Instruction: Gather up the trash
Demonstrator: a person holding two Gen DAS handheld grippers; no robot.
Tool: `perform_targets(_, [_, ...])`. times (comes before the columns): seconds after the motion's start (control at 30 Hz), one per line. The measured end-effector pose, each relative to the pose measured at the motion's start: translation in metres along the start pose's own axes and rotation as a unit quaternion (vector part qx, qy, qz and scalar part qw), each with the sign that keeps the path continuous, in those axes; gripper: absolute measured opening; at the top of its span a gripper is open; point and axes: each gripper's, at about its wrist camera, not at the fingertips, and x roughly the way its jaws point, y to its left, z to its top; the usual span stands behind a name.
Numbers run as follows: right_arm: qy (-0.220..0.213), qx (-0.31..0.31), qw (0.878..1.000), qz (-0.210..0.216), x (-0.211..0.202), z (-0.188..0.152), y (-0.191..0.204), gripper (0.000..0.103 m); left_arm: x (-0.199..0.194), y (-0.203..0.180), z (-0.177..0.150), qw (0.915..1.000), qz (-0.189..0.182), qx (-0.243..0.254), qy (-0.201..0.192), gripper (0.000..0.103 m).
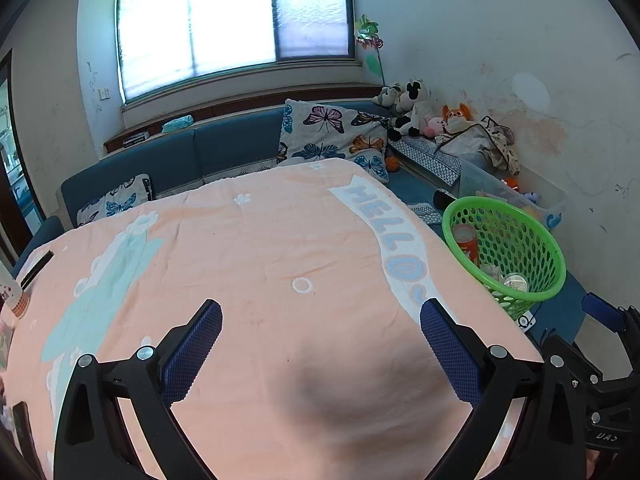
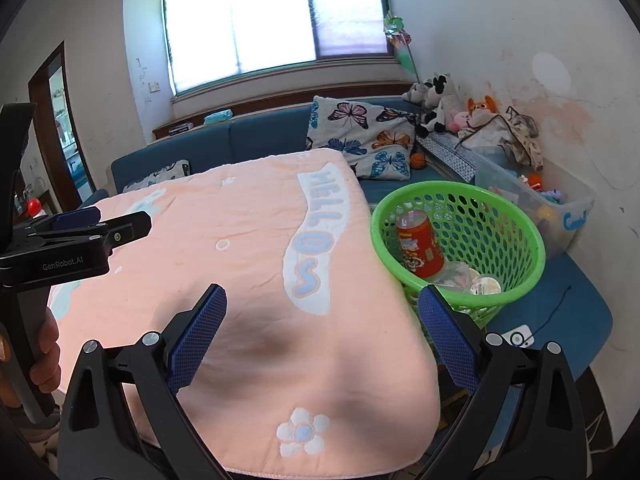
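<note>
Left hand-held gripper (image 1: 320, 320): jaws stood wide apart, nothing held, over the worktop (image 1: 240, 260).
Right hand-held gripper (image 2: 322, 314): likewise spread wide and empty, near the worktop's right edge.
Worktop: covered in a peach cloth; no trash showed on it.
Basket (image 2: 516, 216): green, perforated, just beside the worktop on a blue sofa (image 2: 260, 136).
Basket contents: red can (image 2: 420, 246) leaning upright, sealed cup (image 2: 486, 284), pale wrappers.
Handling, judged: can light, thin-walled, dentable; best pinched across mid-body. Wrappers soft, slippery.
Bin (image 2: 568, 208): clear, toys inside.

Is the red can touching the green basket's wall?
Touching. In the right wrist view the red can leans tilted inside the green basket, its top resting against the near-left wall.
</note>
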Motion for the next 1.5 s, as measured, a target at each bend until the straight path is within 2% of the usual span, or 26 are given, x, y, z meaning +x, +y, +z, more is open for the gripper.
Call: perform_targets(1.5, [0.003,-0.008,1.0,0.005,0.0067,-0.0028,0.0096,0.096,-0.0038,0.0036,-0.008,0.9998,0.015,-0.005,-0.008,0.096])
